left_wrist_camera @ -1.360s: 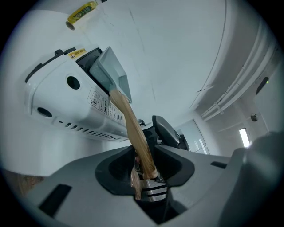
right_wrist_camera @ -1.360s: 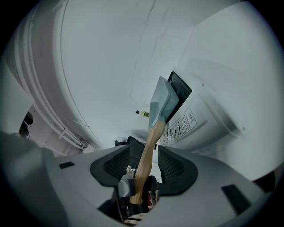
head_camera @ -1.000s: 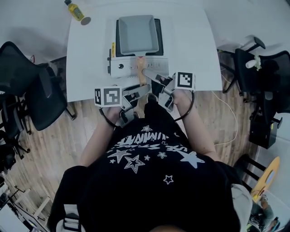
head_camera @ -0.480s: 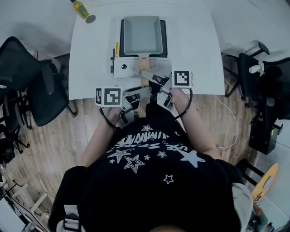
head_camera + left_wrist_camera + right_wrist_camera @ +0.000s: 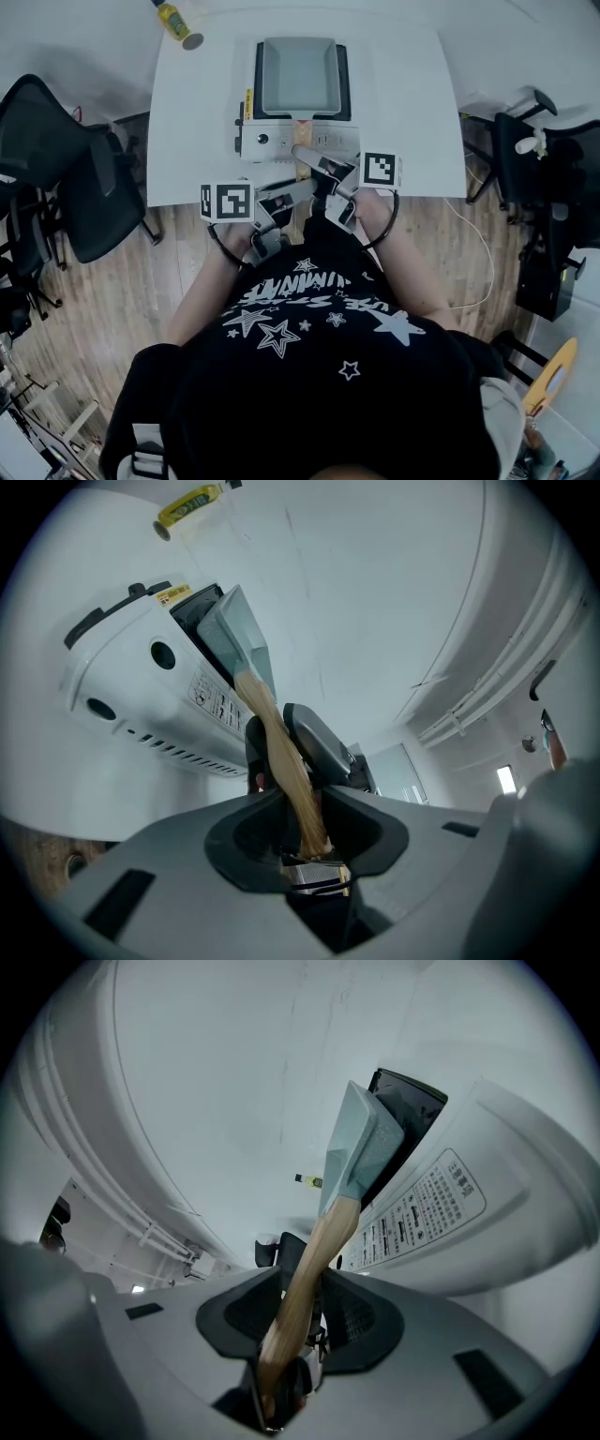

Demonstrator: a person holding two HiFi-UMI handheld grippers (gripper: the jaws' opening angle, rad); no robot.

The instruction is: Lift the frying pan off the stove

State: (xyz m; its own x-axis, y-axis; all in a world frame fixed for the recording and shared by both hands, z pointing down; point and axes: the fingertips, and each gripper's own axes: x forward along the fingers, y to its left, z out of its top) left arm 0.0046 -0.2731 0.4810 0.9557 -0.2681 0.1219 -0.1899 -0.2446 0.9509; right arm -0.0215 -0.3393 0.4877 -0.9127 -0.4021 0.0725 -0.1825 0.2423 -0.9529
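A grey rectangular frying pan (image 5: 300, 75) sits on a white portable stove (image 5: 258, 141), and its wooden handle (image 5: 302, 161) points toward me. My left gripper (image 5: 302, 186) grips the handle's near end from the left. My right gripper (image 5: 307, 155) grips it a little farther up from the right. In the left gripper view the handle (image 5: 281, 761) runs between the pads of the left gripper (image 5: 286, 747) up to the pan (image 5: 234, 639). In the right gripper view the handle (image 5: 314, 1260) is pinched by the right gripper (image 5: 305, 1288) below the pan (image 5: 361, 1143).
The stove stands near the front edge of a white table (image 5: 197, 112). A yellow bottle (image 5: 176, 21) lies at the table's far left corner. Black office chairs stand at the left (image 5: 75, 169) and the right (image 5: 553, 169) on a wooden floor.
The right gripper has drawn in onto the handle. The left gripper stays at the handle's near end. The pan rests on the stove as before.
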